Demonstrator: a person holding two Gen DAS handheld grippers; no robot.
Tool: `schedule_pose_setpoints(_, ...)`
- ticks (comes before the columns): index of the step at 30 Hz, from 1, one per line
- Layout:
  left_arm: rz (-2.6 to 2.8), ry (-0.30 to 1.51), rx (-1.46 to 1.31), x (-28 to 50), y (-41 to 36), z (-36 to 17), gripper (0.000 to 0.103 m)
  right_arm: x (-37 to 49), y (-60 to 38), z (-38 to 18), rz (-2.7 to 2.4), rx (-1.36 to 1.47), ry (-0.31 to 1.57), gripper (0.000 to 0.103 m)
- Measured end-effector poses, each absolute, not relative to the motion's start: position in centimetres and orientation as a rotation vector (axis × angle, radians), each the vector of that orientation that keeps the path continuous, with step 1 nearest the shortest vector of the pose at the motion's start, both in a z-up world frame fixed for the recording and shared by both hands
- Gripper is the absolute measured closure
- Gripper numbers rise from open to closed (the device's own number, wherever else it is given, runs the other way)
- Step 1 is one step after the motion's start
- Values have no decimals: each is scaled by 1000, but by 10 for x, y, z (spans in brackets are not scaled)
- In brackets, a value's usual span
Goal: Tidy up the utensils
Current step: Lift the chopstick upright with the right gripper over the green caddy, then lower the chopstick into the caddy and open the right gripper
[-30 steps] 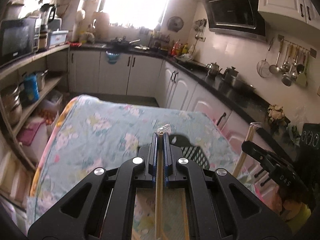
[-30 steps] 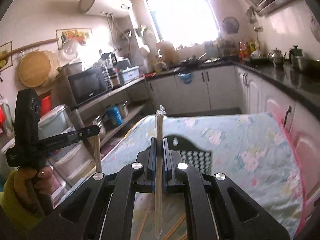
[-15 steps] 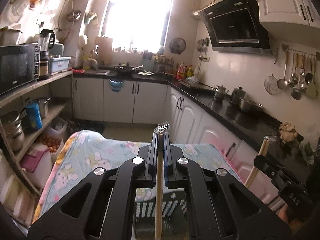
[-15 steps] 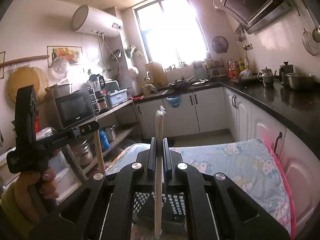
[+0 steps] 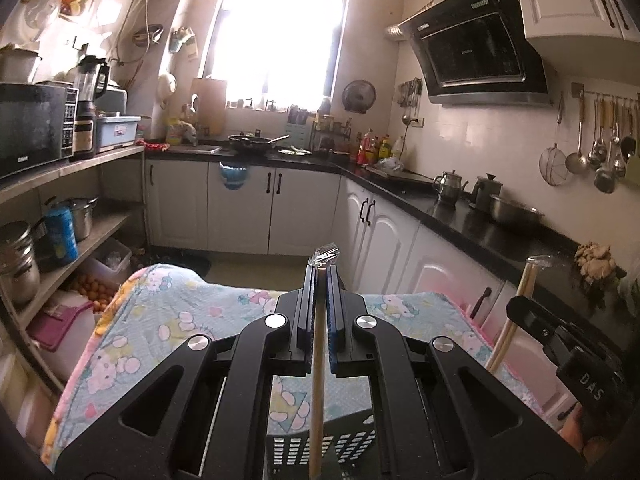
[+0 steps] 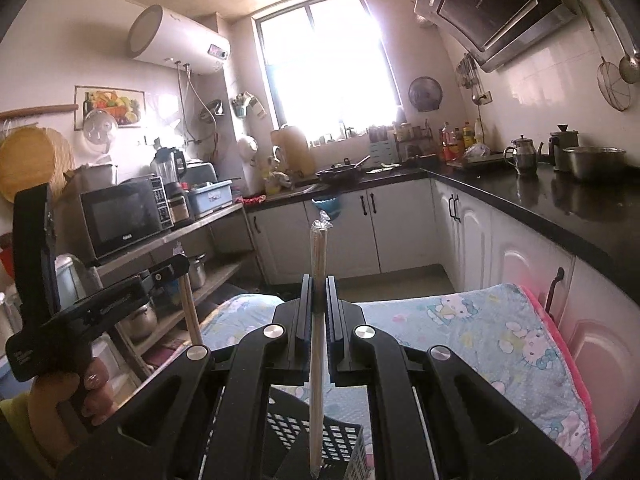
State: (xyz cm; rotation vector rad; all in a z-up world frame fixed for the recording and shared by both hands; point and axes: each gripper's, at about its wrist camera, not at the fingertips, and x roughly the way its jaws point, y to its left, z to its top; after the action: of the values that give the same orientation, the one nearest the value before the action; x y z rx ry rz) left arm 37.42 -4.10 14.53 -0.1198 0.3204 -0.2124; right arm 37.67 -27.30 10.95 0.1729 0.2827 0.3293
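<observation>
Seen from the left wrist, the left gripper is clamped on wrapped chopsticks, upright above the black perforated basket on the floral tablecloth. From the right wrist, the right gripper pinches its own wrapped pair over the same basket; best lower each pair straight in before releasing.

We see a worktop covered with a blue cartoon-cat cloth. A black basket with little holes stands on it.

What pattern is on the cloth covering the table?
Light blue cloth with cartoon cats and a pink edge, clearest in the right wrist view.
</observation>
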Motion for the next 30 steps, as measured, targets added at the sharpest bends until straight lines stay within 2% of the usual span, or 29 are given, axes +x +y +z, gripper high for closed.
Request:
schedule_pose_setpoints(14, -241, 378, -130, 379, -33, 97, 102, 394, -257, 52, 319, 184, 337, 97)
schedule_pose_setpoints(24, -254, 433, -139, 371, -25, 80, 102, 388, -255, 39, 329, 204, 383, 96)
schedule_pose_setpoints(30, -256, 477, -135, 365, -20, 71, 91, 381, -261, 38, 313, 202, 405, 95)
